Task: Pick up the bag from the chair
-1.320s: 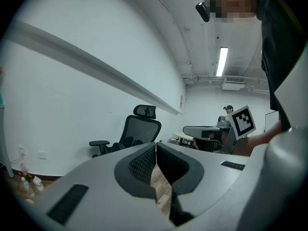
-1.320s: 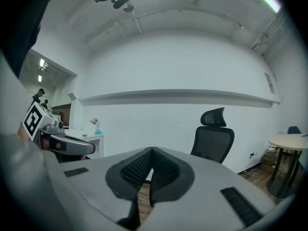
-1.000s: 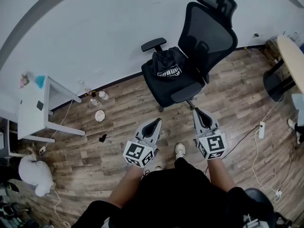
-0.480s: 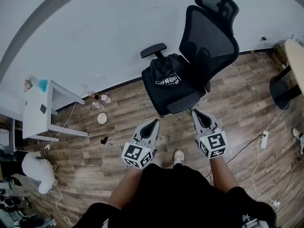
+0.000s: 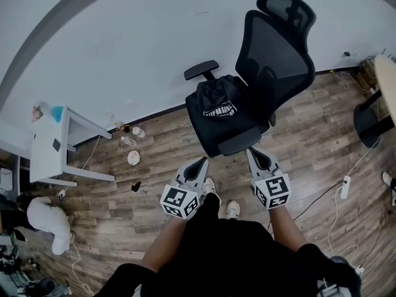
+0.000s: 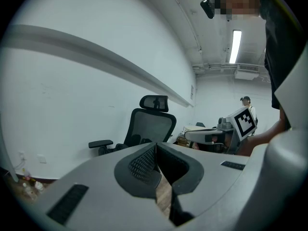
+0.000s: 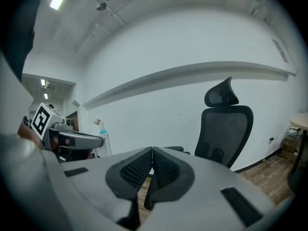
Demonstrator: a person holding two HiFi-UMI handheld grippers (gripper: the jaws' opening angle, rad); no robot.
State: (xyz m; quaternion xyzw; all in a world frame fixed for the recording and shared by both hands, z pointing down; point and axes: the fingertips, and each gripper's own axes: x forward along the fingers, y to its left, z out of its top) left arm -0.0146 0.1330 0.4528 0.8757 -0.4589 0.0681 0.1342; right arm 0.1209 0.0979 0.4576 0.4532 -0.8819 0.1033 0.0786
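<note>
Too small to read: white print on the bag. Cut off at right edge: pale counter.

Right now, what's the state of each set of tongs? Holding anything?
Left tongs: shut, holding nothing.
Right tongs: shut, holding nothing.

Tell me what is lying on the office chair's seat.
A black bag with white print lies on the chair seat, close to the backrest. The seat beneath the bag is covered, so nothing there can be seen.
</note>
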